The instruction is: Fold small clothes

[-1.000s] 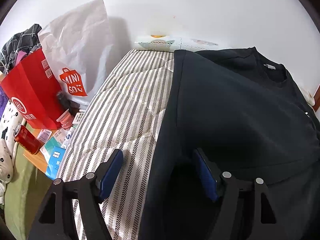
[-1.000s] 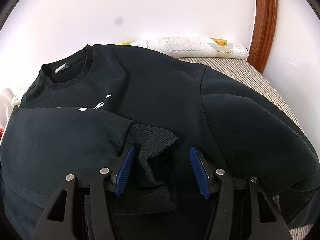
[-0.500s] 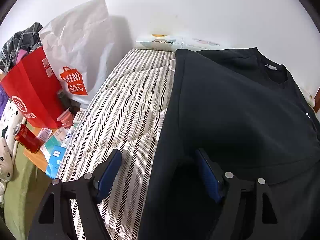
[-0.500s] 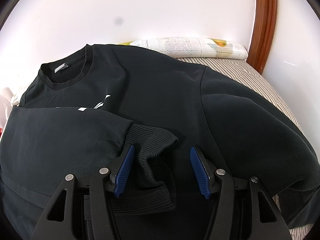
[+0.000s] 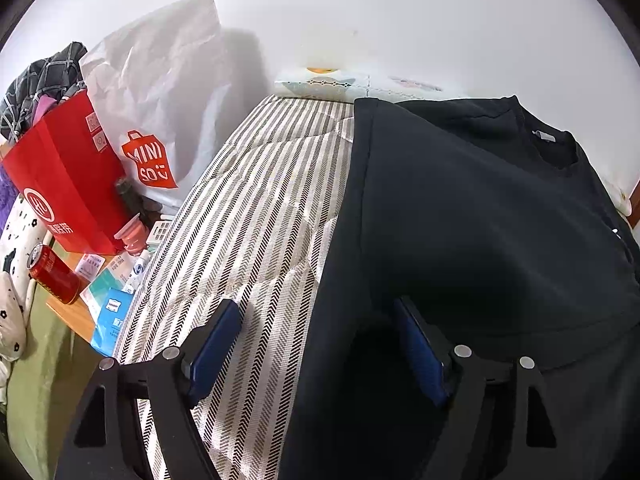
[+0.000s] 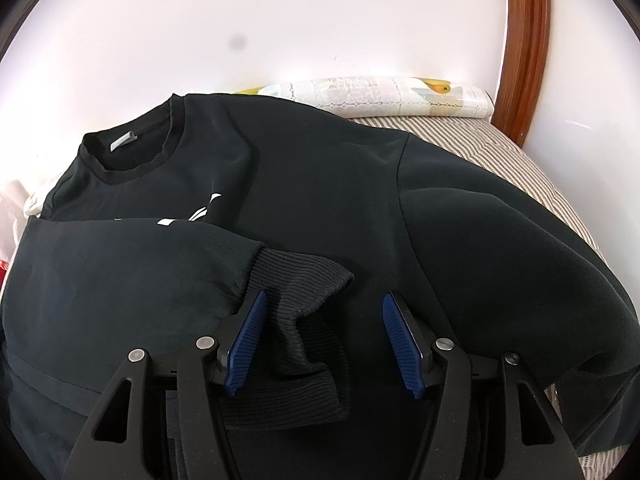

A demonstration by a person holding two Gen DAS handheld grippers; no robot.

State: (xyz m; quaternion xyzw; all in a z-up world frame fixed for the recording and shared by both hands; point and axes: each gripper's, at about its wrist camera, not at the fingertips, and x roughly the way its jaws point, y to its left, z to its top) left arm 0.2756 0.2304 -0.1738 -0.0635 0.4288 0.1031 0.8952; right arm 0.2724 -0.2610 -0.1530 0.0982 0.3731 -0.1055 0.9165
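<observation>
Black fabric fills most of what you see: the sweatshirt (image 6: 304, 184) lies spread on the striped mattress (image 5: 256, 216), neck toward the white wall, with one sleeve folded across the chest so its ribbed cuff (image 6: 296, 280) lies near the middle of the body.

Your right gripper (image 6: 322, 340) hangs over that cuff with its blue pads apart. The cuff lies between them and touches the left pad (image 6: 244, 344), while the right pad stands clear of it, so nothing is pinched there.

Your left gripper (image 5: 316, 356) straddles the sweatshirt's folded side edge: one pad (image 5: 212, 352) is over the bare striped mattress, the other is over the dark cloth. Its jaws have just been opening and stand wide, released, with the cloth edge between them but not squeezed.

Beside the mattress you have a red paper bag (image 5: 64, 184), a white shopping bag (image 5: 160, 92) and a red can (image 5: 52, 276).
</observation>
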